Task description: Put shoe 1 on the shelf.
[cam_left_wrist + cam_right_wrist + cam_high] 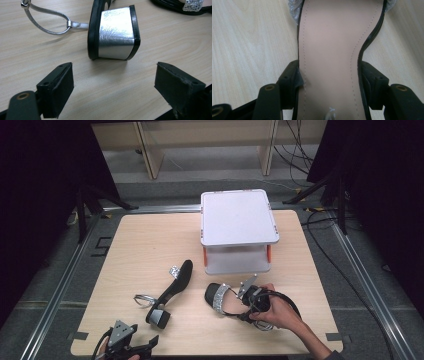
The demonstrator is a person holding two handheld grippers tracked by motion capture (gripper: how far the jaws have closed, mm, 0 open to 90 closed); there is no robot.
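Two black sandals with silver trim lie on the wooden table (150,240). The left sandal (176,282) rests on its side, its silver block heel (115,37) toward me and its thin ankle strap (47,22) loose on the wood. My left gripper (115,75) stands open just short of that heel, near the table's front edge (145,345). The right sandal (220,300) lies sole down, its tan insole (329,45) facing up. My right gripper (330,82) is shut on it, one pad on each edge of the sole at its narrow waist (245,305).
A white two-tier stand (239,217) with orange posts sits at the table's back centre, just beyond the right sandal. The right gripper's black cable (289,301) loops on the table beside the hand. Dark stands and cables line the floor on both sides.
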